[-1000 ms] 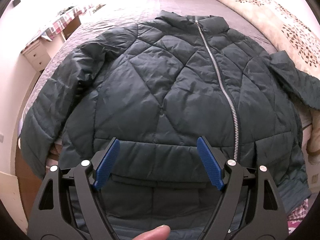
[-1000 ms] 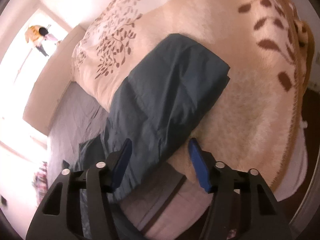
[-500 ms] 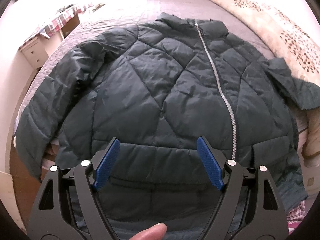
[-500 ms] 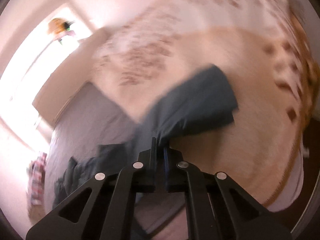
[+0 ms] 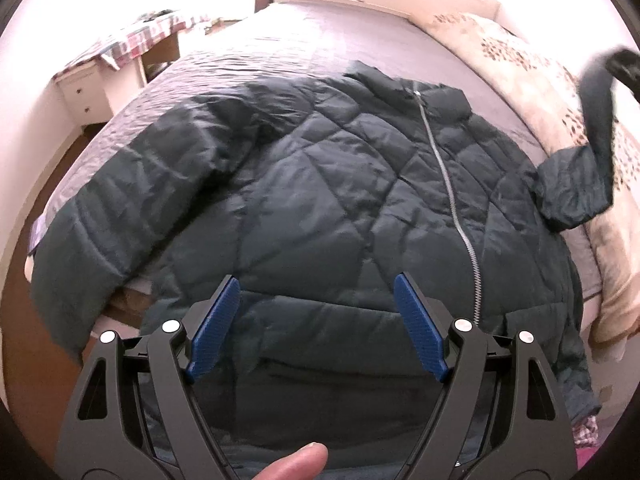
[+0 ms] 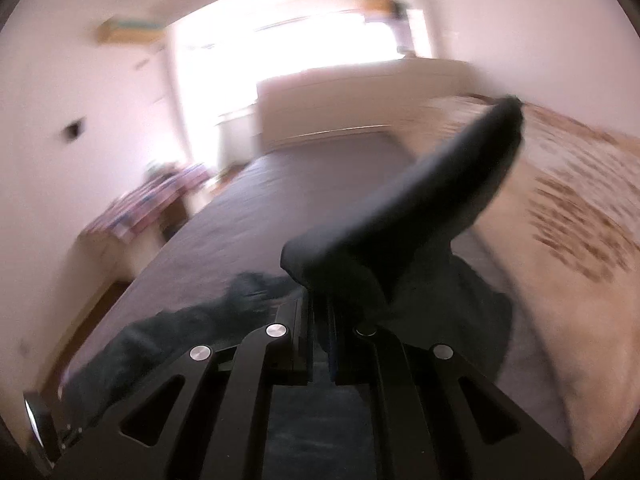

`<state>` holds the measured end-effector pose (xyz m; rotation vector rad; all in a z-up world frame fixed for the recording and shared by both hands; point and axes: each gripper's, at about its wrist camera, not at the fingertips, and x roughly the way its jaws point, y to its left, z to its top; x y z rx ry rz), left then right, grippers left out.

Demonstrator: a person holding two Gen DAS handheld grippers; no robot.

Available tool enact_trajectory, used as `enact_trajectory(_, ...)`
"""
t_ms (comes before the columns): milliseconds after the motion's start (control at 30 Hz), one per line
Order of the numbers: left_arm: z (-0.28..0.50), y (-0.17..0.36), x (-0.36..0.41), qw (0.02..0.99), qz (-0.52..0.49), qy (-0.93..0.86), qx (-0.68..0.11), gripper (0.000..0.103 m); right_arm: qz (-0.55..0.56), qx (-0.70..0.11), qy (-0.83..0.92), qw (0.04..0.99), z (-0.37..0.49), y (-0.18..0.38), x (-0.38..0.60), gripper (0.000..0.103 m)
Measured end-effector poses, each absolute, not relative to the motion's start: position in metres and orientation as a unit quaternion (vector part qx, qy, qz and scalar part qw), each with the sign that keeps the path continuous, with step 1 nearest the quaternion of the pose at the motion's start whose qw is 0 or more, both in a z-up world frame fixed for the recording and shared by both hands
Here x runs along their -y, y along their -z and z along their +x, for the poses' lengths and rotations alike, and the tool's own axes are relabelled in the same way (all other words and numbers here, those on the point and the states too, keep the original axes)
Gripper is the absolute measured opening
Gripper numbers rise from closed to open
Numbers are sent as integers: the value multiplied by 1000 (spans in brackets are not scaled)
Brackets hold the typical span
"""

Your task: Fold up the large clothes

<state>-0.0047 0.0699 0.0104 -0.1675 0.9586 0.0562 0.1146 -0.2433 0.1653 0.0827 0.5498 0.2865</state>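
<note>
A dark green quilted jacket (image 5: 320,208) lies front up on the bed, zipper (image 5: 448,196) closed, collar at the far end. Its left sleeve (image 5: 120,216) hangs over the bed's left edge. My left gripper (image 5: 316,304) is open and empty, hovering above the jacket's hem. My right gripper (image 6: 318,316) is shut on the jacket's right sleeve (image 6: 420,216) and holds it lifted off the blanket; the cuff sticks up and away. In the left wrist view the raised sleeve (image 5: 596,120) shows at the far right.
The bed has a grey cover (image 5: 304,48) and a beige leaf-patterned blanket (image 5: 536,80) along its right side. A white nightstand (image 5: 88,88) and a desk with a checked cloth (image 5: 136,40) stand left of the bed. A headboard (image 6: 360,96) stands at the far end.
My right gripper closed on the right sleeve and lifted it off the blanket, swinging towards the jacket body. My left gripper stayed open and drew back a little.
</note>
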Motion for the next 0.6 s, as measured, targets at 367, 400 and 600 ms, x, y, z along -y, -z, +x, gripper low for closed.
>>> enact_trajectory(367,-23,-2,-123,876,-124,-71,-460,79,-68,-382,-242,889,167,-47,48,6)
enact_trajectory(400,-23,-1,-125,875,-125,-73,-462,79,-89,-407,-245,875,170,-27,34,8)
enact_trajectory(600,-17,6,-133,871,-131,-76,-468,79,-93,-505,-263,817,162,19,29,16)
